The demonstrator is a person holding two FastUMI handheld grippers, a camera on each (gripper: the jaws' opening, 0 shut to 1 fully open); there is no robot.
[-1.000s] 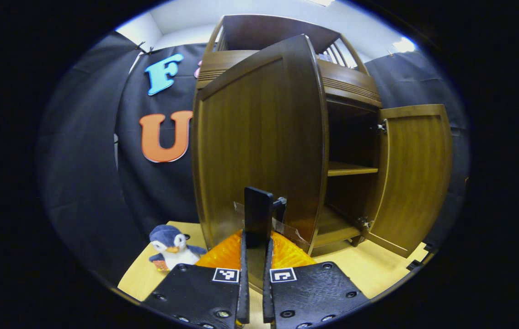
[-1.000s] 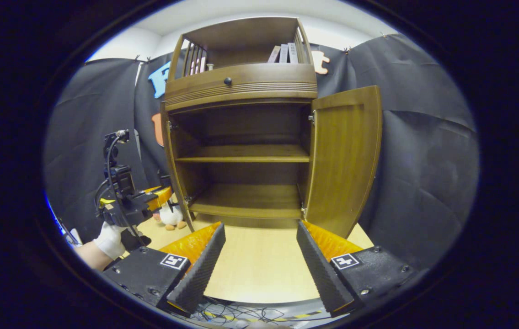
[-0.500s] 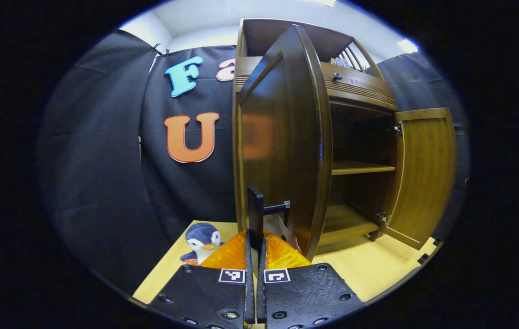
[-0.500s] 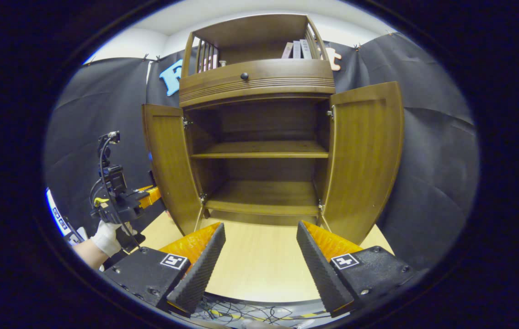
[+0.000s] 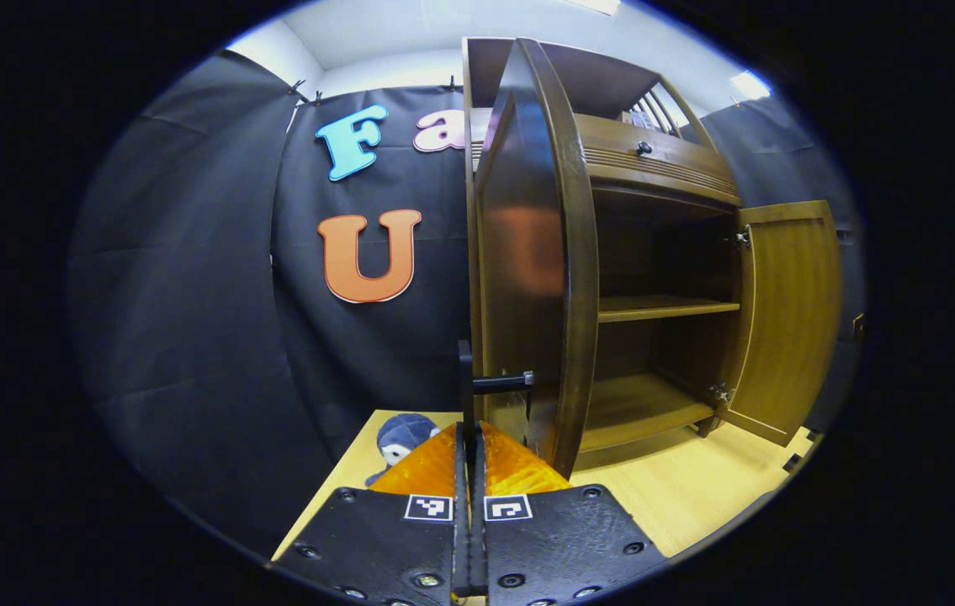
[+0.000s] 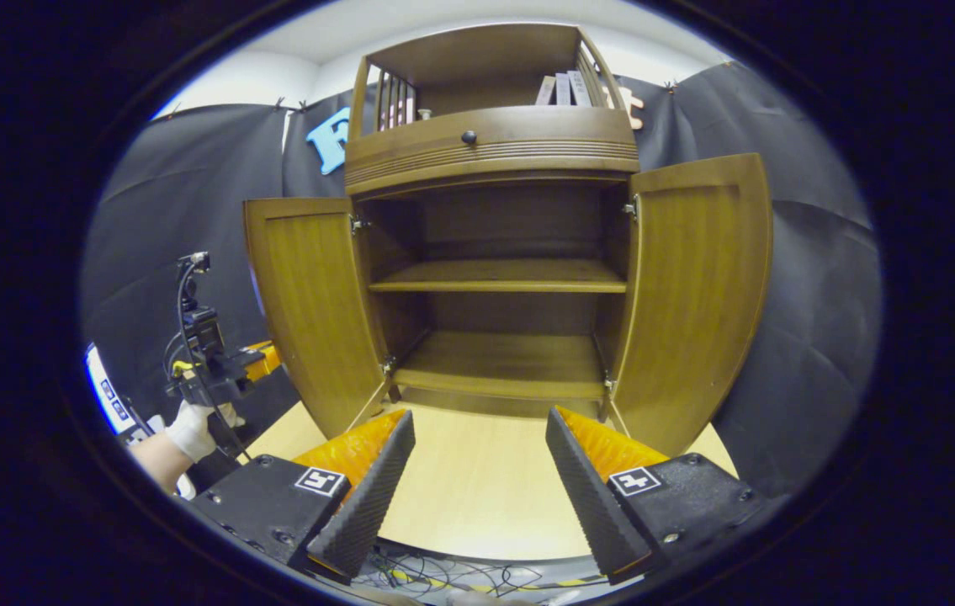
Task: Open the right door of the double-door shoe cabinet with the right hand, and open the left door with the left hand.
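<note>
The left gripper has its fingers pressed together on the upright handle of the left door, which stands edge-on, swung wide from the shoe cabinet; the right gripper hangs before the cabinet with fingers apart, holding nothing; the right door stands open; both shelves are bare; books stand on top.

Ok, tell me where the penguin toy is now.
In the left gripper view, the penguin toy sits on the floor just left of the left door, partly hidden behind the left gripper.
</note>
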